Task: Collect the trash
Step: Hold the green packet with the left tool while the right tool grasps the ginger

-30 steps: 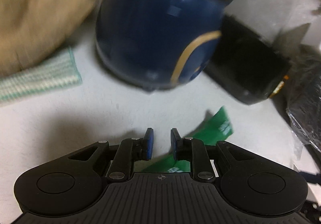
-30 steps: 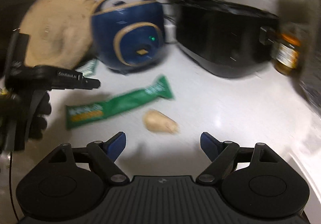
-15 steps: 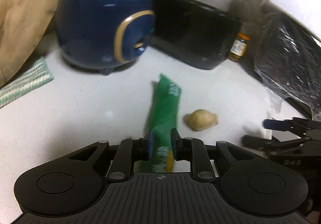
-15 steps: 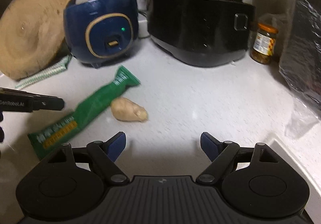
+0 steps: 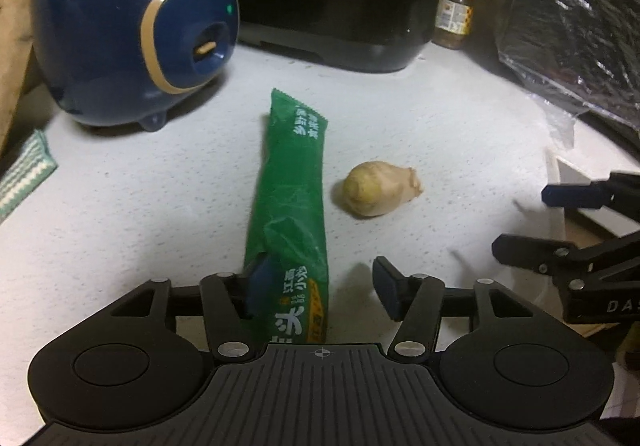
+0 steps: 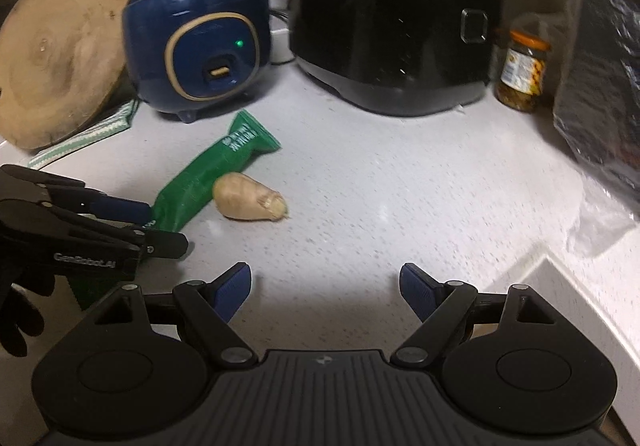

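Observation:
A long green snack wrapper lies on the white counter, with a pale ginger root just to its right. My left gripper stands over the wrapper's near end and its jaws are opening. The wrapper rests against the left pad and clear of the right one. In the right wrist view the wrapper and the ginger lie ahead to the left, and the left gripper sits at the wrapper's near end. My right gripper hovers open over bare counter, holding nothing.
A blue rice cooker and a black appliance stand at the back, with a jar to the right. A wooden board and a striped cloth are at the left. A black plastic-wrapped bundle and a sink rim are at the right.
The left gripper swung right along the counter with the wrapper pinched, then its jaws spread wide off the wrapper. The right gripper has sunk slightly.

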Demonstrator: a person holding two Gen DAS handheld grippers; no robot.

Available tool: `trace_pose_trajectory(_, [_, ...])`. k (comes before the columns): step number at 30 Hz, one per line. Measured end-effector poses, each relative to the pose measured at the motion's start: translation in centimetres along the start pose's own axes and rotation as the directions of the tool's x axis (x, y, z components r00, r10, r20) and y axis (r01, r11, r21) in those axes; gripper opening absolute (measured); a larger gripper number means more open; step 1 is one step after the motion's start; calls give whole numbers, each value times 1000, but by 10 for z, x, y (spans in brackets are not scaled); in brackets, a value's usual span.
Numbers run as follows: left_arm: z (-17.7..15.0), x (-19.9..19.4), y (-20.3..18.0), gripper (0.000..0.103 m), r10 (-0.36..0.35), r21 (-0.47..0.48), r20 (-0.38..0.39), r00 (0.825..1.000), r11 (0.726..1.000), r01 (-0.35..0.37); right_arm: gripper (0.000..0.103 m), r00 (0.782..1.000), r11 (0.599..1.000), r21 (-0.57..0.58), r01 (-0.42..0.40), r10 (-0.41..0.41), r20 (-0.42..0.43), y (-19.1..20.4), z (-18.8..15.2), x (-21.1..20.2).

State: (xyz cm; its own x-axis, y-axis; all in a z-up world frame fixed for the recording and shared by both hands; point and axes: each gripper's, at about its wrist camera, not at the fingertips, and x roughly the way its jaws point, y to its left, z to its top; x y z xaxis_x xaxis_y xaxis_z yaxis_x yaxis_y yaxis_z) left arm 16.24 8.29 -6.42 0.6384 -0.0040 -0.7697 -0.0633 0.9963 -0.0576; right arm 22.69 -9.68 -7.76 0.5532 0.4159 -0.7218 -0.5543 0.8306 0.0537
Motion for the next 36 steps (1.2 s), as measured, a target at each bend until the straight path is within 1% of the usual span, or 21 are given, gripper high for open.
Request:
trace_pose_trajectory(2, [1,2,2,63,-3,-29,10,1000,1000,3,82,1000,1000,4,0,0,-4,-2,-1,1])
trace_pose_trajectory(4, [0,1,6,59,40,-65,21,999,997,-39,82,1000,1000,-2,3,-3,-4,-3,-2,2])
trace_pose_trajectory(6, [-1,1,12,59,97,-87,33,995,992,-94,82,1000,1000,-5,4,-4,-5,-3,-3,3])
trace_pose_trajectory(7, [-2,3,16,59,105,-104,25,994,989,-102,82,1000,1000,-6,2,-2,-7,-3,-3,4])
trace_pose_trajectory(8, [-3,5,20,59,93,-117,22,995,989,-90,82,1000,1000,-8,0,0,-10,-3,-3,5])
trace_pose_trajectory(11, [-3,4,24,58,76,-118,32,997,990,-71,82,1000,999,-33,2,-3,-11,0,-3,9])
trace_pose_trajectory(12, [-4,3,25,45,67,-121,34,997,991,-62,82,1000,999,-45,5,-6,-7,2,-2,10])
trace_pose_trajectory(13, [-4,1,27,39,55,-131,34,998,990,-50,82,1000,998,-56,7,-7,-2,3,-1,11])
trace_pose_trajectory(14, [-5,-2,30,38,51,-154,22,998,987,-48,82,1000,998,-68,7,-7,5,6,1,12])
trace_pose_trajectory(16, [-9,-11,38,31,46,-229,7,999,972,-43,83,1000,997,-83,-6,8,18,11,6,14])
trace_pose_trajectory(17, [-13,-17,43,30,48,-268,4,999,962,-46,84,999,996,-85,-20,22,24,12,8,15])
trace_pose_trajectory(19, [-24,-33,50,24,68,-314,7,998,947,-62,85,997,995,-80,-58,61,35,17,14,19])
trace_pose_trajectory(21, [-37,-49,53,23,100,-335,3,995,938,-93,85,994,992,-77,-96,99,37,24,21,29])
trace_pose_trajectory(25, [-60,-74,57,22,173,-358,-28,985,918,-171,85,990,989,-55,-135,137,35,38,33,53])
trace_pose_trajectory(27, [-68,-83,61,22,181,-381,-42,983,906,-184,85,988,987,-48,-151,153,28,46,39,65])
trace_pose_trajectory(28, [-72,-84,62,23,189,-387,-52,981,902,-194,83,986,985,-48,-164,165,23,49,40,69])
trace_pose_trajectory(30, [-76,-85,64,23,199,-391,-68,978,896,-210,75,983,981,-63,-184,185,8,59,41,74])
trace_pose_trajectory(32, [-78,-85,65,24,197,-398,-70,978,893,-208,71,981,977,-99,-191,192,3,69,40,73])
trace_pose_trajectory(33, [-79,-85,64,25,200,-394,-68,977,894,-211,68,977,969,-122,-214,214,-8,74,39,72])
trace_pose_trajectory(36, [-78,-82,60,27,211,-370,-67,975,902,-221,67,964,949,-171,-266,265,-31,87,31,63])
